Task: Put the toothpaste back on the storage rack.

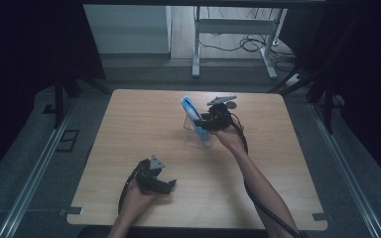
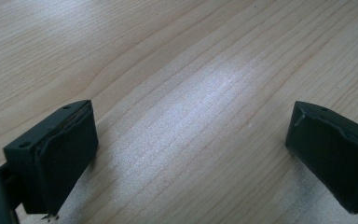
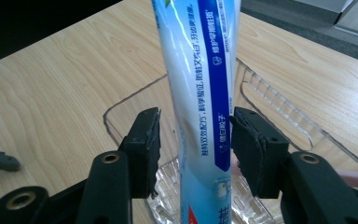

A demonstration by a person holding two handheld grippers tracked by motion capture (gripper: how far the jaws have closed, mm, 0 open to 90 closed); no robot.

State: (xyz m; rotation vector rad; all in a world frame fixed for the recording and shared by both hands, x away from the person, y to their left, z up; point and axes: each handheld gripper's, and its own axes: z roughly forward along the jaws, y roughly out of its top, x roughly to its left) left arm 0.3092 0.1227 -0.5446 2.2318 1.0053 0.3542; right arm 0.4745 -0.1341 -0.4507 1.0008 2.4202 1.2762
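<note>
A white and blue toothpaste tube [image 1: 191,110] stands tilted in a clear plastic holder [image 1: 197,136] near the middle of the wooden table [image 1: 129,129]. My right gripper [image 1: 204,124] reaches it from the right. In the right gripper view the tube [image 3: 200,93] rises between the two jaws of my right gripper [image 3: 196,126], with a gap at the left pad [image 3: 147,140], so the grip is open. The holder's ribbed rim [image 3: 261,93] lies behind. My left gripper [image 1: 166,186] rests low near the front edge, open [image 2: 191,135] over bare wood.
The table's front edge runs just below the left hand. Beyond the far edge stand white metal desk legs [image 1: 196,44] and cables on the floor [image 1: 250,44]. Dark curtains close both sides.
</note>
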